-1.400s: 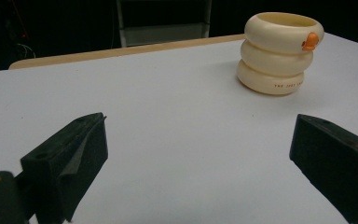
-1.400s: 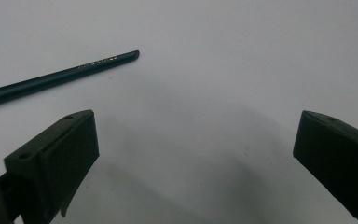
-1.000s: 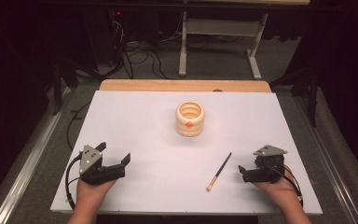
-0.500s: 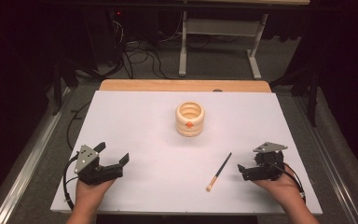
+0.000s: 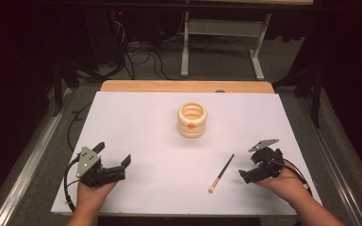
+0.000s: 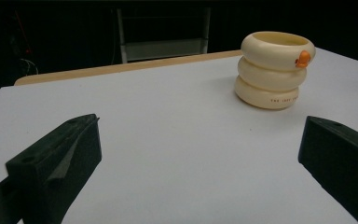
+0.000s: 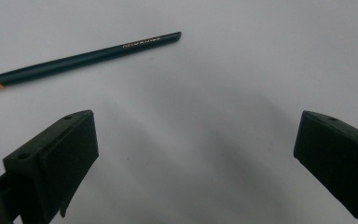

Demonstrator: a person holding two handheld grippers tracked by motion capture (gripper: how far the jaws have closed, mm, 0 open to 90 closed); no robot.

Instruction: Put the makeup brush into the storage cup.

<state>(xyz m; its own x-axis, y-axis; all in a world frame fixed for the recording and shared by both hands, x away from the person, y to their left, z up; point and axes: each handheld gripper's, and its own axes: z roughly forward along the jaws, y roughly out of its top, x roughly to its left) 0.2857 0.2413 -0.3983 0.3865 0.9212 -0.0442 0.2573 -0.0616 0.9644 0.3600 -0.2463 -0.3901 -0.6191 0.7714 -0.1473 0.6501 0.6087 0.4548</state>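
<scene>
A cream pot of three stacked rings point(image 5: 192, 119) with a small orange mark stands upright at the middle of the white table top point(image 5: 141, 122). A thin dark brush point(image 5: 221, 173) with a gold band and a pale tip lies flat at the front right. My right gripper point(image 5: 247, 167) is open just to the right of it, angled down at the table, and the brush handle point(image 7: 88, 58) lies beyond its jaws. My left gripper point(image 5: 113, 154) rests at the front left. Its jaws have just been opening and stand wide with nothing between them, facing the pot point(image 6: 274, 70).
A wooden strip point(image 5: 184, 86) runs along the table's far edge. Beyond it are metal table legs point(image 5: 185, 42) and cables on the dark floor. Metal rails point(image 5: 23, 160) flank the table on both sides.
My right gripper has edged slightly left toward the brush. The left hand has stayed where it was.
</scene>
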